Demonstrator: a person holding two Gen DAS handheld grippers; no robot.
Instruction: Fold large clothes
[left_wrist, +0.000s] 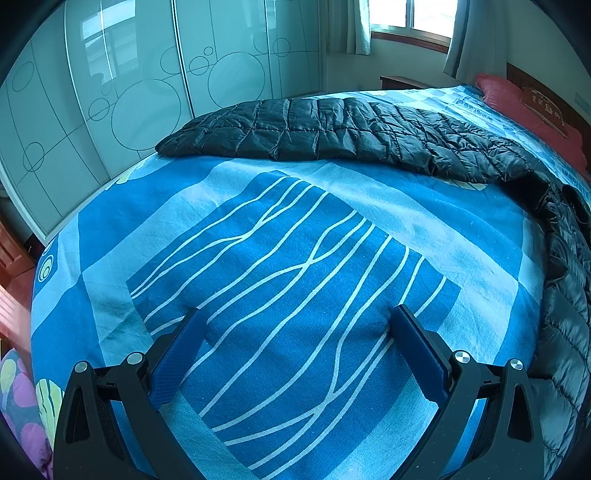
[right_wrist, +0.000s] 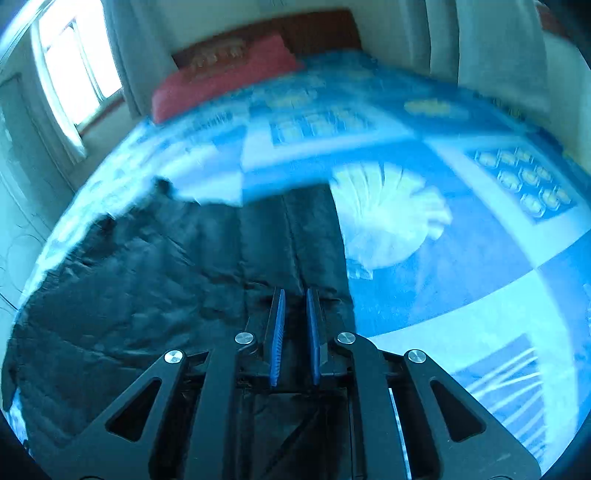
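A large black quilted down jacket (left_wrist: 332, 129) lies spread across the far side of the blue patterned bed sheet (left_wrist: 280, 258) and runs down the right edge of the left wrist view. My left gripper (left_wrist: 295, 321) is open and empty, hovering over bare sheet well short of the jacket. In the blurred right wrist view the jacket (right_wrist: 147, 277) fills the left and centre. My right gripper (right_wrist: 295, 299) has its blue pads nearly together over the jacket's edge; black fabric sits between and under them.
A red pillow (left_wrist: 524, 103) and wooden headboard (right_wrist: 317, 29) are at the bed's head. A mirrored wardrobe (left_wrist: 110, 92) stands beyond the bed. A window with curtains (left_wrist: 406, 22) is at the back. A floral cloth (left_wrist: 18, 398) lies at the lower left.
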